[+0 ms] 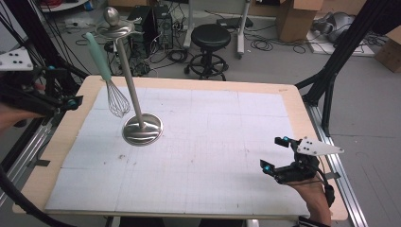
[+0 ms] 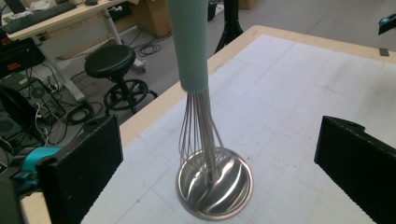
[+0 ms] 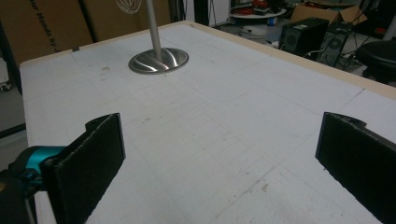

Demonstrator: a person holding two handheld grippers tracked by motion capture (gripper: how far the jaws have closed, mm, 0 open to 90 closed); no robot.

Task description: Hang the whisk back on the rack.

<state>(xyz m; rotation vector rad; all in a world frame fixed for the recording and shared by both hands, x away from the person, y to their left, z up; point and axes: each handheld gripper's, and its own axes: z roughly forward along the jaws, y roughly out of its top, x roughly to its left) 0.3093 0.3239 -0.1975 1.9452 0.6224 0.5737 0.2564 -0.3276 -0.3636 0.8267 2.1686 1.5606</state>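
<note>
With both the left gripper [image 1: 71, 101] and right gripper [image 1: 274, 153] spread empty, the hanging whisk [image 1: 108, 80] could be knocked off the stand [image 1: 142, 128] if it is bumped.

I count one whisk [image 1: 108, 78] with a mint handle; one steel stand [image 1: 142, 128], a single pole on a round base; two grippers, the left gripper [image 1: 71, 100] and the right gripper [image 1: 275, 153], each with two black jaws; one white mat [image 1: 213, 156]; one stool [image 1: 211, 35] behind my table.
</note>
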